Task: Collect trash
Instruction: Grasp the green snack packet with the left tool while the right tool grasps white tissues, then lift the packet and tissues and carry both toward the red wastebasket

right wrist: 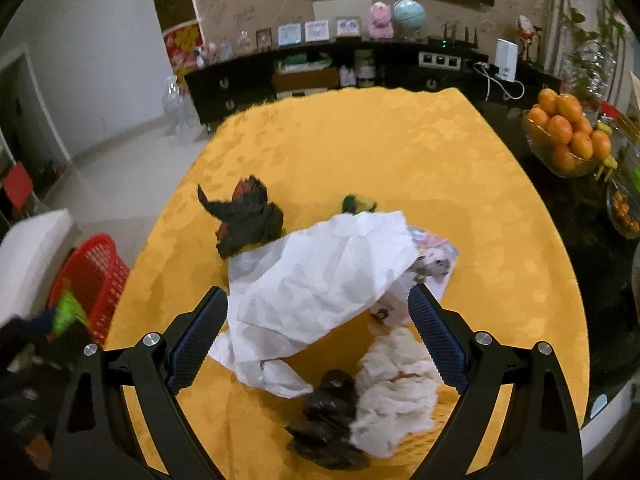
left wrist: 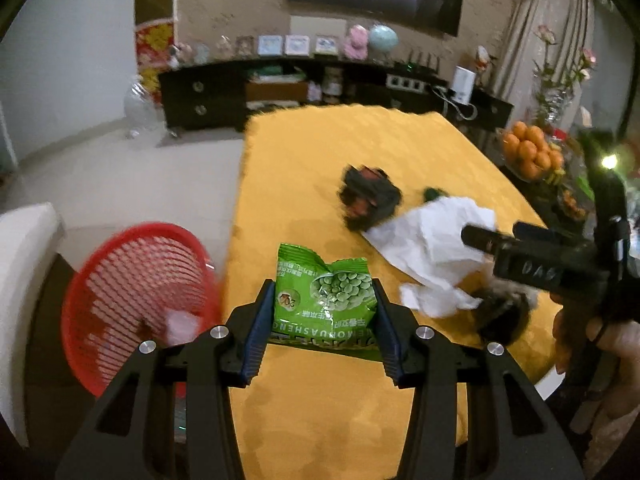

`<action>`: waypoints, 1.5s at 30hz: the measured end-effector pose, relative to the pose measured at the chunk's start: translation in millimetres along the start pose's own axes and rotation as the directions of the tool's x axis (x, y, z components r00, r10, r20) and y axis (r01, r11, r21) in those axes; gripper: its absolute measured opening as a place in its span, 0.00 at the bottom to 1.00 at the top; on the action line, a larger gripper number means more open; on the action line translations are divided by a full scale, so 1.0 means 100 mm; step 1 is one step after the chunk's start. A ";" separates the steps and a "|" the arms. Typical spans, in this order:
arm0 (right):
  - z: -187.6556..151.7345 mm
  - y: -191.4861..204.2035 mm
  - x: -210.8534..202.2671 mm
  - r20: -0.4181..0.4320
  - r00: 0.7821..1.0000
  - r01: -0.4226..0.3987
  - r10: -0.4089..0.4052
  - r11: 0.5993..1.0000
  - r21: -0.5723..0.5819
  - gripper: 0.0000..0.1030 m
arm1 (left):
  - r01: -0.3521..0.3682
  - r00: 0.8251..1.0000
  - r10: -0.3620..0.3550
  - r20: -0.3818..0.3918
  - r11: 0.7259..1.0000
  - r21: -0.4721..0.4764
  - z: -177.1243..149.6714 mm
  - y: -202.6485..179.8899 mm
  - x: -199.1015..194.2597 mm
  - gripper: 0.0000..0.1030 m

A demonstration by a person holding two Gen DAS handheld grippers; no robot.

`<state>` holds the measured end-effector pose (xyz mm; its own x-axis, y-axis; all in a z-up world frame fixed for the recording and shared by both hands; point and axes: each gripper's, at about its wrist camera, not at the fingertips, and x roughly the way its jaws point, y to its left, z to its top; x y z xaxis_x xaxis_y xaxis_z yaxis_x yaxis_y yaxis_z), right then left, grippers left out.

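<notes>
Your left gripper [left wrist: 323, 312] has the green packet [left wrist: 325, 300] clamped between its jaws, held above the near edge of the bench [left wrist: 320, 152], with the red basket [left wrist: 136, 280] just to its left, off the bench beside a white seat [left wrist: 24, 264]. Something pale lies in the basket, too blurred to name.

Your right gripper [right wrist: 318, 344] hangs over the main heap with its jaws wide apart, one on each side of the white paper [right wrist: 316, 280]. Nothing is gripped there. The paper drapes over a printed wrapper [right wrist: 434, 258] at its right. Nearer you lie a white wad [right wrist: 396, 392] and, touching its left side, a dark wad [right wrist: 328, 416]. Beyond the paper sit a black wrapper [right wrist: 246, 216], touching its far left corner, and a small green scrap [right wrist: 358, 203].

A bowl of oranges [right wrist: 568, 136] stands to the right, off the yellow cloth [right wrist: 360, 140].
</notes>
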<state>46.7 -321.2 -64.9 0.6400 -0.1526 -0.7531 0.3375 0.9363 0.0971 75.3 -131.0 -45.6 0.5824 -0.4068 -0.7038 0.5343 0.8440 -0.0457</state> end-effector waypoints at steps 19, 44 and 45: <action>-0.04 0.40 0.58 -0.118 0.992 0.028 -0.042 0.992 -0.122 0.67 | -0.038 0.997 0.041 0.058 0.998 -0.050 0.07 0.30 -0.24 0.43; 0.21 0.14 0.05 0.030 0.995 -0.097 0.096 0.995 0.024 0.19 | -0.069 0.992 0.078 0.099 0.993 -0.091 0.13 0.43 -0.36 0.43; 0.23 0.12 0.01 0.040 0.993 -0.117 0.115 0.993 0.035 0.19 | -0.072 0.991 0.081 0.102 0.993 -0.093 0.14 0.44 -0.37 0.43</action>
<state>67.0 -317.8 -49.2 0.7017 -0.0561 -0.7103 0.2844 0.9361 0.2070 85.9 -83.6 -11.7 0.6832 -0.3705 -0.6292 0.4319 0.8999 -0.0609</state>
